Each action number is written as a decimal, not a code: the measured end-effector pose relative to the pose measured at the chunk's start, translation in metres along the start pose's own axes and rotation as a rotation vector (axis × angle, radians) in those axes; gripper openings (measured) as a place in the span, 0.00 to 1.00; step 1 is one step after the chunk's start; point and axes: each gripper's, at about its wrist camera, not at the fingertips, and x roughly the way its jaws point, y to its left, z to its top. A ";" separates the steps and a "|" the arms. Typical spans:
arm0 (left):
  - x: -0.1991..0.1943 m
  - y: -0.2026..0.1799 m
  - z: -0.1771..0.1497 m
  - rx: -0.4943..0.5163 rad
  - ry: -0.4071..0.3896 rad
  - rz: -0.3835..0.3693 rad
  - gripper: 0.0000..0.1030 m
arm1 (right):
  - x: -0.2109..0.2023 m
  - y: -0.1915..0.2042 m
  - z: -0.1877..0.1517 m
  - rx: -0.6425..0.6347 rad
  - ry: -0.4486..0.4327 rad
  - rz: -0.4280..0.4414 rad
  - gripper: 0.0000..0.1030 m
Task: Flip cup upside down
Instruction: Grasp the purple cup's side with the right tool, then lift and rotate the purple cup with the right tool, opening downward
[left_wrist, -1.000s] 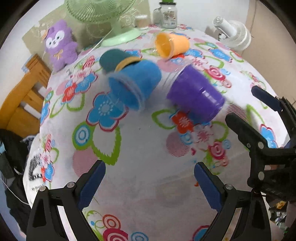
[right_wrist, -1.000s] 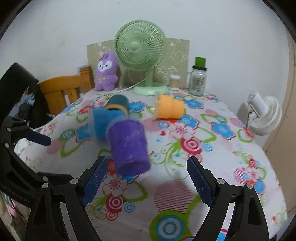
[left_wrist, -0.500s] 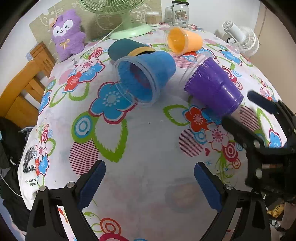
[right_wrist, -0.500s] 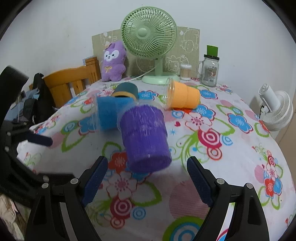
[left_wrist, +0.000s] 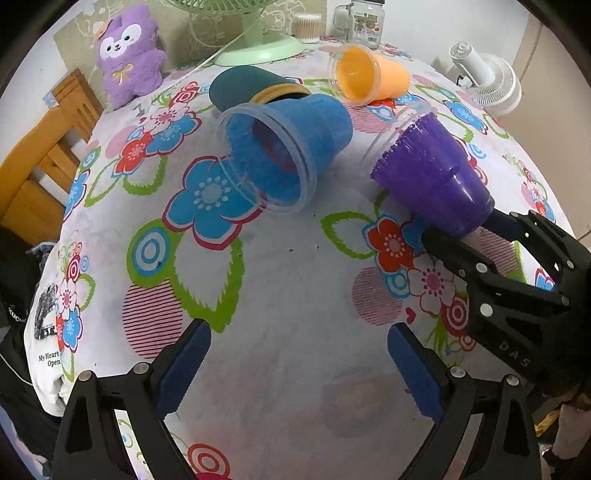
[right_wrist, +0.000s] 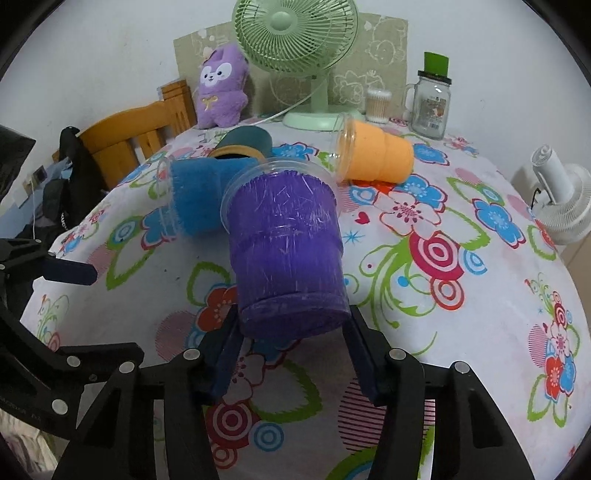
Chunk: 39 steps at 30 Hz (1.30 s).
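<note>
A purple cup lies on its side on the flowered tablecloth, its base toward the right wrist camera. My right gripper is shut on the purple cup's base end, one finger on each side. In the left wrist view the purple cup lies at right with my right gripper on it. My left gripper is open and empty above the cloth, nearer than the cups. A blue cup, an orange cup and a dark teal cup also lie on their sides.
A green desk fan, a purple plush toy, a glass jar and a small cotton-swab tub stand at the table's far edge. A wooden chair is at the left, a white fan at the right.
My right gripper has moved forward and closed on the purple cup's base. The left gripper has stayed open while its view has drawn nearer to the cups.
</note>
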 end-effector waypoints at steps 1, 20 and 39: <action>-0.001 -0.001 0.001 -0.001 -0.001 -0.003 0.95 | -0.002 0.001 0.001 -0.006 -0.008 -0.007 0.55; -0.076 -0.007 0.028 -0.003 -0.023 -0.043 0.95 | -0.081 0.002 0.060 0.014 0.105 -0.040 0.55; -0.057 0.009 0.036 -0.017 -0.018 -0.114 0.95 | -0.067 0.017 0.052 0.051 0.457 -0.078 0.55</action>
